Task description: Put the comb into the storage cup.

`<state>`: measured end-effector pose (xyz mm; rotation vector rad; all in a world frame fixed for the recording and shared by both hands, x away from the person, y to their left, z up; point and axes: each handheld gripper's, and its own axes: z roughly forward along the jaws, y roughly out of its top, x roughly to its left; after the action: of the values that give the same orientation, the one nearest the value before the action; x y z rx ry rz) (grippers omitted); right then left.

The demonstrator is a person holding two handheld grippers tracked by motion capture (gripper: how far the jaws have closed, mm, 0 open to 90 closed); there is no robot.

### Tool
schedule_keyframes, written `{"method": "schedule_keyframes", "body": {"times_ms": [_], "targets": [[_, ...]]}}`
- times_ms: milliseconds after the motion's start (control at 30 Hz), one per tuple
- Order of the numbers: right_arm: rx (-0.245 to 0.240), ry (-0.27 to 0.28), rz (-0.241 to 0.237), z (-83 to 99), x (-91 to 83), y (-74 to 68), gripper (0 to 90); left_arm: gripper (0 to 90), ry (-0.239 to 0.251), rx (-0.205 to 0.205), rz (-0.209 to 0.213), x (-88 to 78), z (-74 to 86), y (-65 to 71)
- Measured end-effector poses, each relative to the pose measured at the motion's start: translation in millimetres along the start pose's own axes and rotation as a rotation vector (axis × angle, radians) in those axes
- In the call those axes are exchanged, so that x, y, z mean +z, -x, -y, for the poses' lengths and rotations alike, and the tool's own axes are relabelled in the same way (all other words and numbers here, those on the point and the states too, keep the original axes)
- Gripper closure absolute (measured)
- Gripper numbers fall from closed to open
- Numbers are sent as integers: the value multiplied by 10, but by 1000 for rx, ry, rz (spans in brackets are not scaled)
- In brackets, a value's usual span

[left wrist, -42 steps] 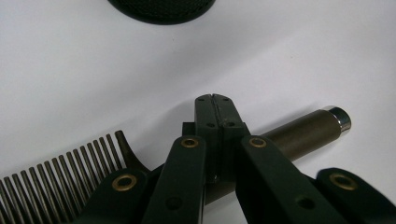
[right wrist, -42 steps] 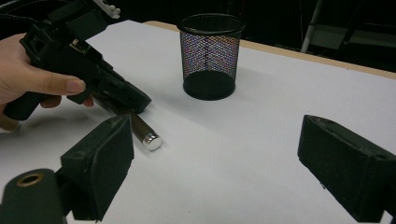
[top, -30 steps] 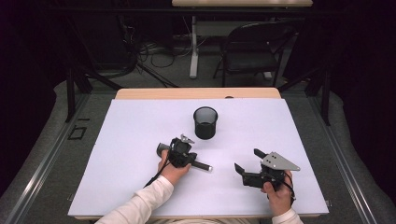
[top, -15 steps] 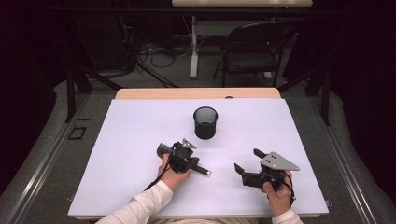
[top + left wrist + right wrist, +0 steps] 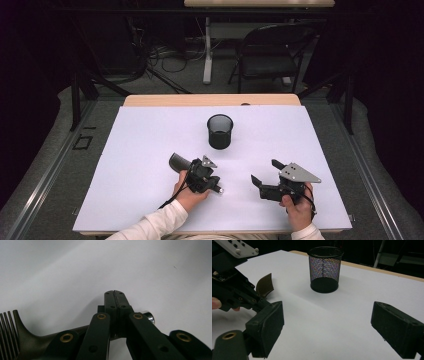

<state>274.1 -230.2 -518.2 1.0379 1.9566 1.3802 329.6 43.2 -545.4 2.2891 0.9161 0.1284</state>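
L gripper (image 5: pixel 220 189) fingers together, clamped on comb (image 5: pixel 15 340) handle; comb low over surface (image 5: pixel 150 140), near mesh cup (image 5: pixel 220 131). Comb prob light, stiff, slick; grip handle. R gripper (image 5: pixel 265 172) fingers apart, empty.

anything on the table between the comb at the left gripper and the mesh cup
Nothing visible. The stretch of white table between the comb, by the left gripper, and the mesh cup is bare; the right gripper sits off to the side.
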Motion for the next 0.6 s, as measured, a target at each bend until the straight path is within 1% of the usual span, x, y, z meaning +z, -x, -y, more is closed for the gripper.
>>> {"method": "schedule_keyframes", "body": {"times_ms": [467,600], "targets": [[-6,-5,1,0,4,-5,113,900,-31,31,23,-122,136,37],[-7,-2,2,2,7,-10,114,900,-33,38,21,-148,173,43]]}}
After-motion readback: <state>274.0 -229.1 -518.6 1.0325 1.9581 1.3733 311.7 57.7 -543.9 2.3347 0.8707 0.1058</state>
